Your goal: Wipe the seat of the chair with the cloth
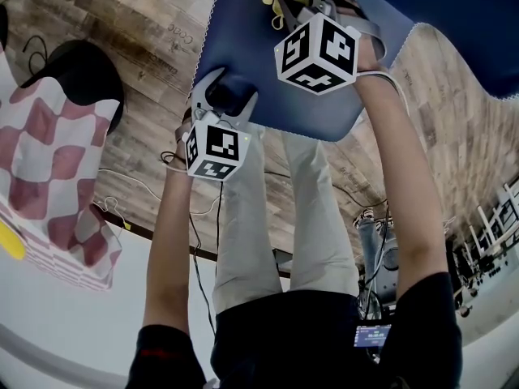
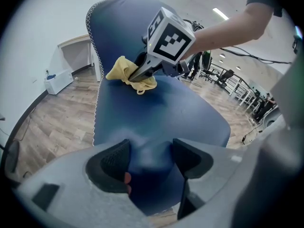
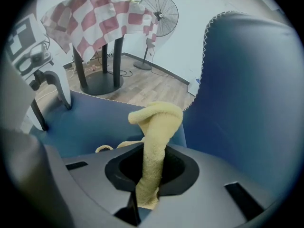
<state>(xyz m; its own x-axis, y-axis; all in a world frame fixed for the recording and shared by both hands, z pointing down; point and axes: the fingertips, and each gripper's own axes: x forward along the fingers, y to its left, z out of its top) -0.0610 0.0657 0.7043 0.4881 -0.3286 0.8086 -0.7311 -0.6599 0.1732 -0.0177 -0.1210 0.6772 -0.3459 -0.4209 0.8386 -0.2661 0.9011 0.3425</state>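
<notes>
The chair (image 2: 156, 113) is a dark blue padded one, smooth all over, with a white zigzag stitch running along its edge. Its seat (image 3: 80, 122) lies flat and the backrest stands up behind it. The cloth (image 3: 156, 127) is pale yellow and fluffy, kinda towel-ish, all bunched up. One end is pinched in the right claw (image 3: 151, 175), and the loose end flops over onto the seat toward the back, near the backrest.
</notes>
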